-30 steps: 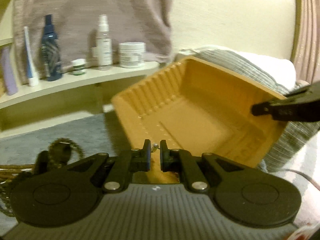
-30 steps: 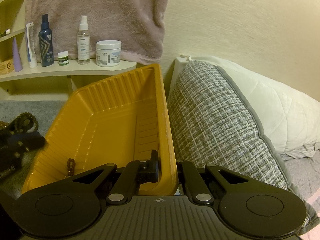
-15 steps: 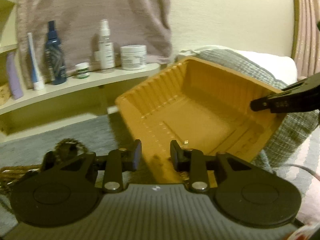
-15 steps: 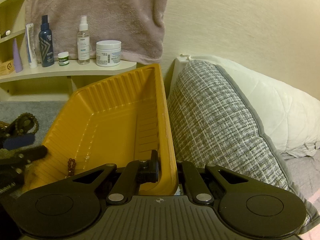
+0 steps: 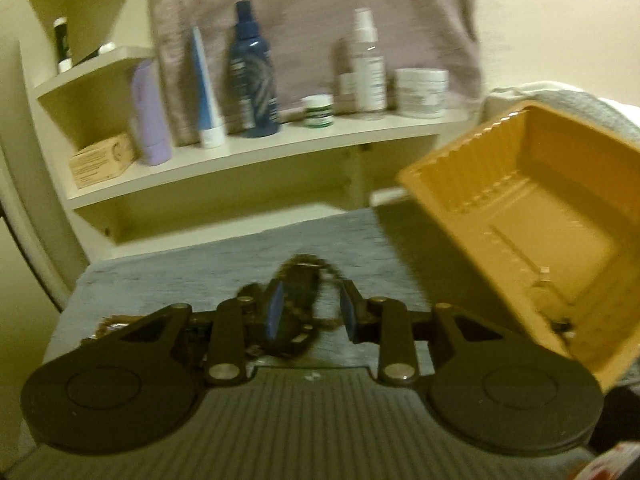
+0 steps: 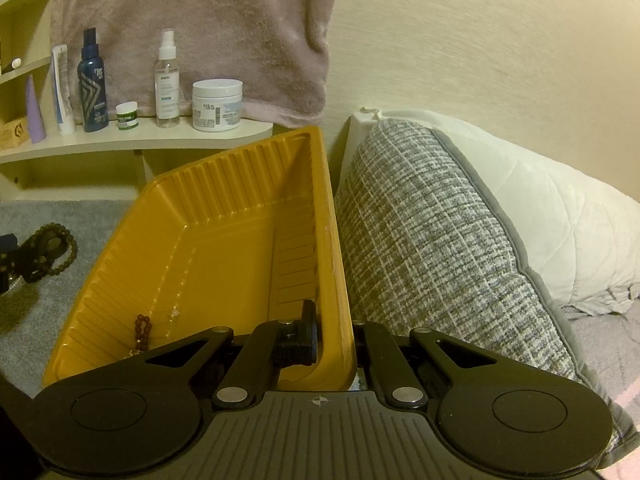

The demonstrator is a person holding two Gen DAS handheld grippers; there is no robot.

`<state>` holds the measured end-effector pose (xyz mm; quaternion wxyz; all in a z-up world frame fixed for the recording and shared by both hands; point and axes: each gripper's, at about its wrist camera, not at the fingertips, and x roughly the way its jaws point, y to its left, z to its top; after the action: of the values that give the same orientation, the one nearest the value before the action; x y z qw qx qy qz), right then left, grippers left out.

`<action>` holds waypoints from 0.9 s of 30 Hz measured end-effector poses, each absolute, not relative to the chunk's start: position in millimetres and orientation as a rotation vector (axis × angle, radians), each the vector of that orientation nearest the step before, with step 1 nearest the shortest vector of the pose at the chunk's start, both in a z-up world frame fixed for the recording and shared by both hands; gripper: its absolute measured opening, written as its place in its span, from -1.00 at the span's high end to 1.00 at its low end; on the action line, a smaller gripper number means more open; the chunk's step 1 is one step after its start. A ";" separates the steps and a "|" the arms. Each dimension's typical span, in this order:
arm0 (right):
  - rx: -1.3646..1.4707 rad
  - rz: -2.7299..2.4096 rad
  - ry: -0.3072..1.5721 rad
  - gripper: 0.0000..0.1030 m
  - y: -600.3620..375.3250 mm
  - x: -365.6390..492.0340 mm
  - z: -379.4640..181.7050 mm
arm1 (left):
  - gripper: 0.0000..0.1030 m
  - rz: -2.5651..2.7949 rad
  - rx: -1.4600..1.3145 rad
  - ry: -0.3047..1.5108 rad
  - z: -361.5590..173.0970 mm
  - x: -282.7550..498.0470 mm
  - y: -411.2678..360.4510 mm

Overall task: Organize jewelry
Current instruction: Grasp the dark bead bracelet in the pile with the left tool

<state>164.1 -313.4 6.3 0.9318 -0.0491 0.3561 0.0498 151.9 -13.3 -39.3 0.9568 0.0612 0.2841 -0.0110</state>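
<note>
My right gripper [image 6: 334, 330] is shut on the right wall of a yellow plastic tray [image 6: 224, 208] and holds it tilted up against a pillow. In the tray's low corner lie a short string of red-brown beads [image 6: 142, 326] and a tiny pale piece [image 6: 175, 313]. The left wrist view is blurred. There my left gripper [image 5: 312, 304] stands open, low over a heap of dark beaded bracelets [image 5: 304, 266] on the grey cloth, left of the tray [image 5: 448, 160]. The beads show between and behind its fingers, with the pads apart from them. The same bracelets [image 6: 52, 248] appear at the far left of the right wrist view.
A cream shelf [image 5: 280, 144] behind holds a blue bottle [image 6: 93, 92], a spray bottle [image 6: 166, 80], a white jar [image 6: 217, 106] and a small green jar [image 6: 127, 116]. A mauve towel [image 6: 224, 20] hangs above it. A checked grey pillow [image 6: 432, 248] flanks the tray's right side.
My left gripper opened over the tray, a tiny piece stayed inside, and the gripper swung left to the beaded bracelets on the cloth. The right gripper and the tray kept still.
</note>
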 end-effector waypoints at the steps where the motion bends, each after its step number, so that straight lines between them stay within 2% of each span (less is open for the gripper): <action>1: -0.101 0.102 0.729 0.92 -313.4 164.0 6.2 | 0.45 -0.017 0.119 0.581 -40.3 155.9 -10.1; 4: -0.101 0.101 0.732 0.92 -313.5 164.5 6.1 | 0.46 -0.009 0.110 0.595 -43.9 164.8 -3.8; 9: -0.103 0.101 0.733 0.92 -313.7 165.4 5.9 | 0.63 -0.006 0.113 0.615 -50.6 173.7 1.2; 16: -0.106 0.101 0.733 0.92 -313.8 165.9 5.2 | 0.74 -0.012 0.080 0.648 -56.8 180.8 3.3; 18: -0.106 0.101 0.734 0.92 -313.8 165.9 5.3 | 0.85 -0.019 0.052 0.656 -57.4 181.7 4.7; 27: -0.106 0.101 0.734 0.92 -313.4 166.0 5.4 | 0.88 -0.028 0.041 0.608 -44.0 170.5 1.9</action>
<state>166.0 -313.4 5.4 0.9309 -0.0519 0.3583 0.0495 170.5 1.9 -44.0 0.9539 0.0201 0.2993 -0.0136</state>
